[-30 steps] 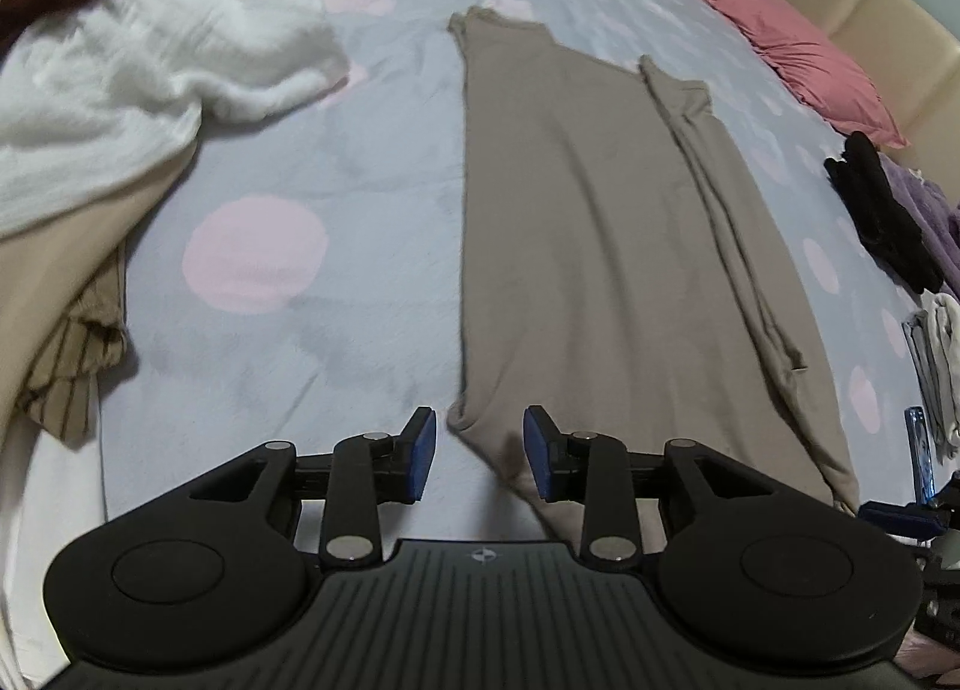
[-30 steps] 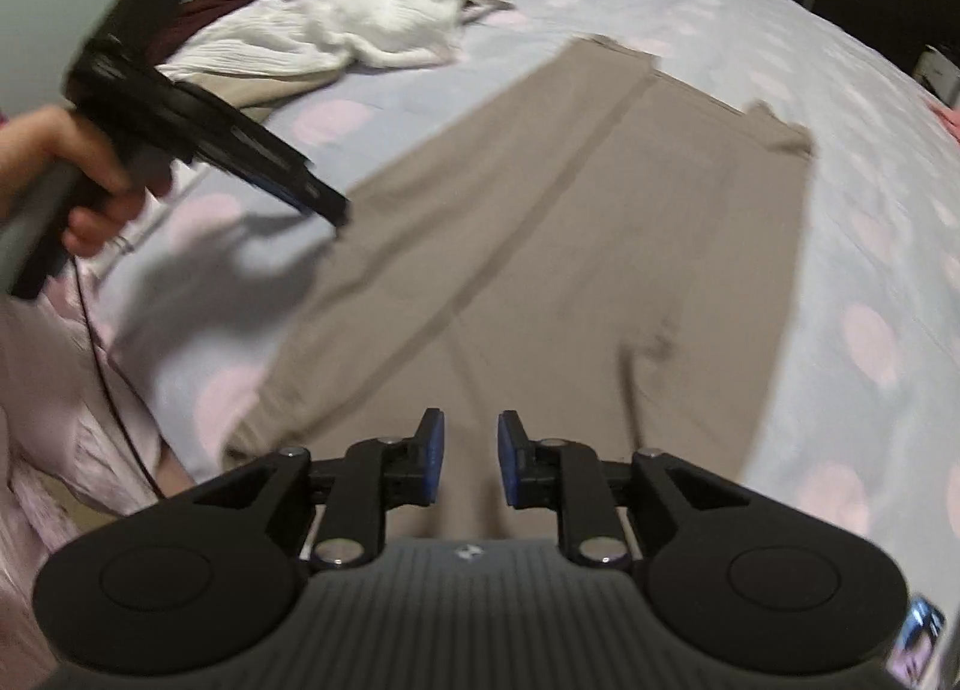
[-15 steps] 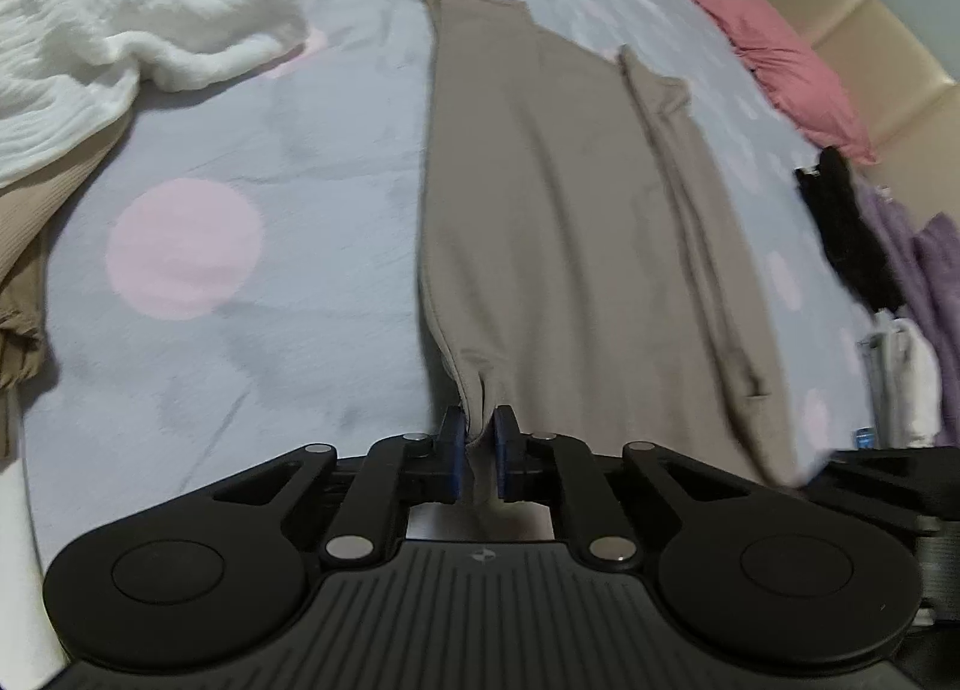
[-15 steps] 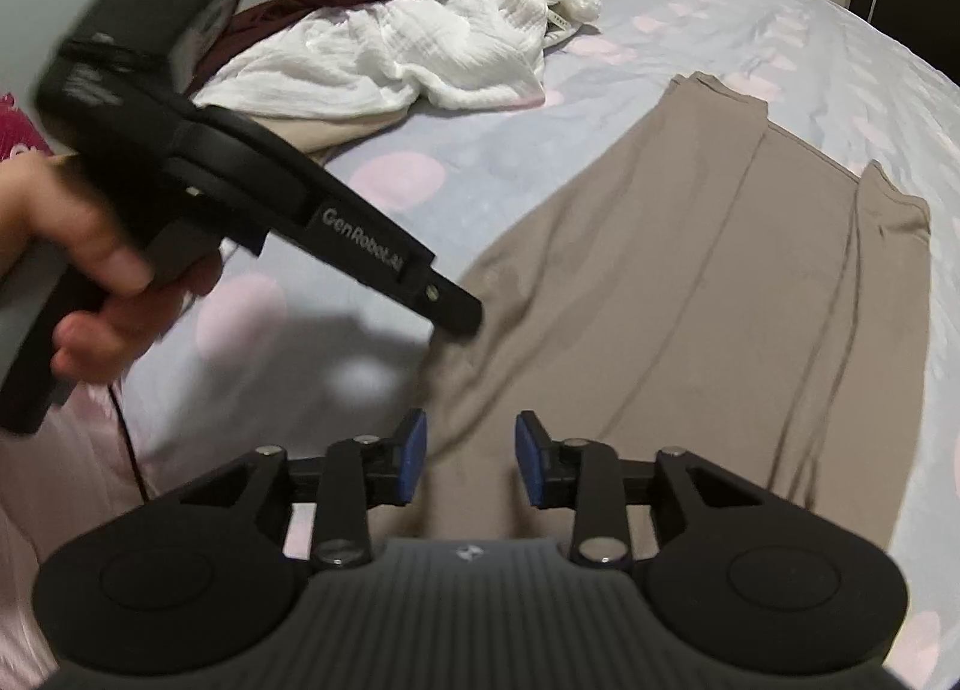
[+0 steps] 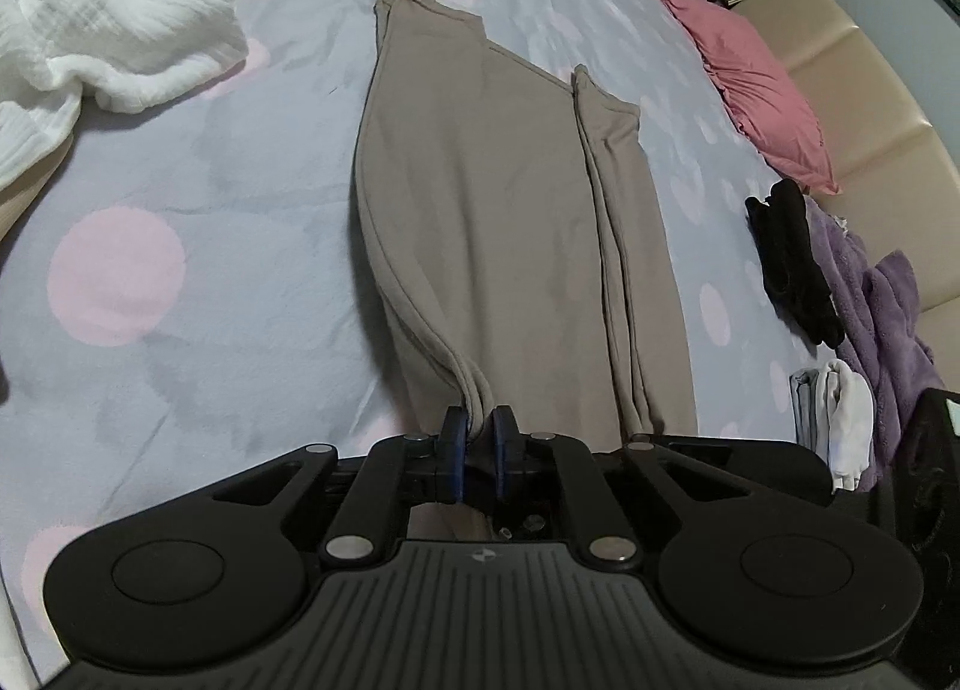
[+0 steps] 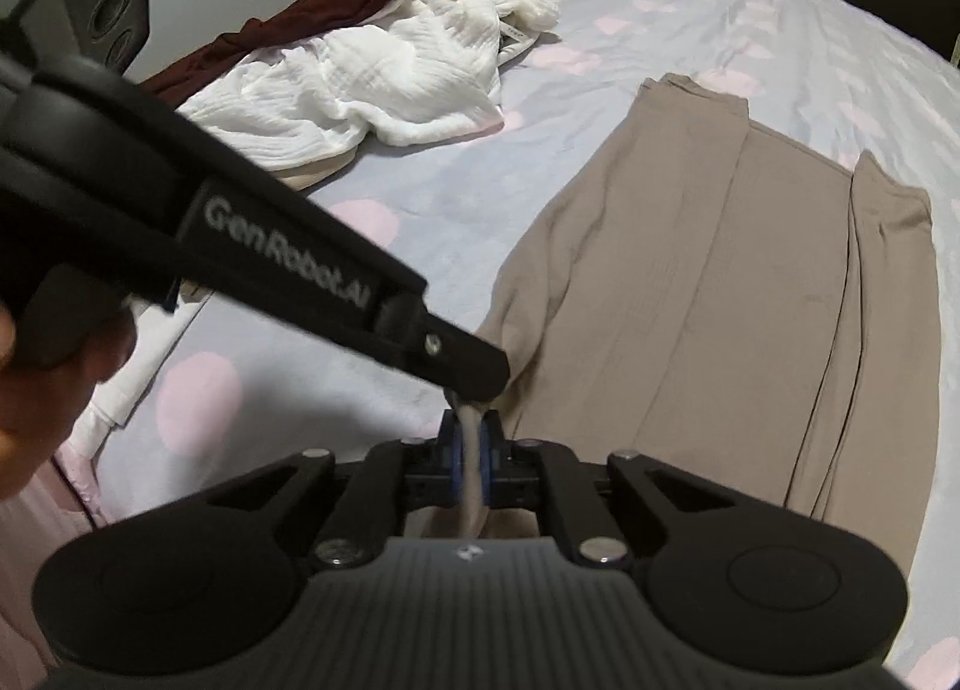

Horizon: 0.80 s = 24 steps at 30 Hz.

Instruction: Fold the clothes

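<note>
Each gripper, left (image 5: 478, 438) and right (image 6: 471, 438), is built in matte black with a ribbed housing, 2 round discs, silver screws and blue pads (image 5: 451, 441). "GenRobot.AI" is printed in grey on the left one. Bare skin is seen on the left hand (image 6: 24, 390).

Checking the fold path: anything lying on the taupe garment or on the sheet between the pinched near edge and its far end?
Nothing visible. Left claw and right claw both pinch the taupe garment at its near edge. The white garment lies off to the side, apart.
</note>
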### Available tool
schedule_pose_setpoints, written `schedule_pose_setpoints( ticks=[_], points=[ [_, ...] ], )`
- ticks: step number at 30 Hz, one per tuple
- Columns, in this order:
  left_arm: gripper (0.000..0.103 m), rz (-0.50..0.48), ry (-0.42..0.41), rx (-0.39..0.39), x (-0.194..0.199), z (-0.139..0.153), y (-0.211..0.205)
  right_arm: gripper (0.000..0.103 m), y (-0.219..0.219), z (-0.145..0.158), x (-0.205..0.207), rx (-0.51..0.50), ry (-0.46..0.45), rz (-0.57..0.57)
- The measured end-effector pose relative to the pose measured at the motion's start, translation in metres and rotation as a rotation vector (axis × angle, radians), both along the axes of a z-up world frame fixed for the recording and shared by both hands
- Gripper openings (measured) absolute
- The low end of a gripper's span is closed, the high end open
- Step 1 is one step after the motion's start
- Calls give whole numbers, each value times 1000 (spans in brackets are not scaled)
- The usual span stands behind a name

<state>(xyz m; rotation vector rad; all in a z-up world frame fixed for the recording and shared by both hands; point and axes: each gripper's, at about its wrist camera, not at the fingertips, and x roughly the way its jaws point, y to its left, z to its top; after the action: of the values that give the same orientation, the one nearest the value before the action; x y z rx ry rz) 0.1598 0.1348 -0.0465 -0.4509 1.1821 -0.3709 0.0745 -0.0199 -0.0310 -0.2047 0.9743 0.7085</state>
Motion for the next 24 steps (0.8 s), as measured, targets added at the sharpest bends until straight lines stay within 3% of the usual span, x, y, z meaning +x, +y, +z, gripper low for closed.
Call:
schedule_pose_setpoints(
  ticks=[1, 5, 9, 21, 24],
  points=[
    [8, -6, -1, 0, 2, 0, 0, 7, -3, 0, 0, 7, 6, -3],
    [27, -3, -18, 49, 16, 7, 7, 7, -15, 0, 2, 50, 45, -18],
    [30, 29, -32, 100, 47, 7, 23, 7, -26, -2, 5, 87, 70, -33],
    [42, 104, -48, 78, 195, -32, 26, 7, -34, -13, 17, 154, 156, -48],
    [42, 90, -65, 141, 227, -38, 13, 7, -37, -15, 20, 169, 181, -47]
  ],
)
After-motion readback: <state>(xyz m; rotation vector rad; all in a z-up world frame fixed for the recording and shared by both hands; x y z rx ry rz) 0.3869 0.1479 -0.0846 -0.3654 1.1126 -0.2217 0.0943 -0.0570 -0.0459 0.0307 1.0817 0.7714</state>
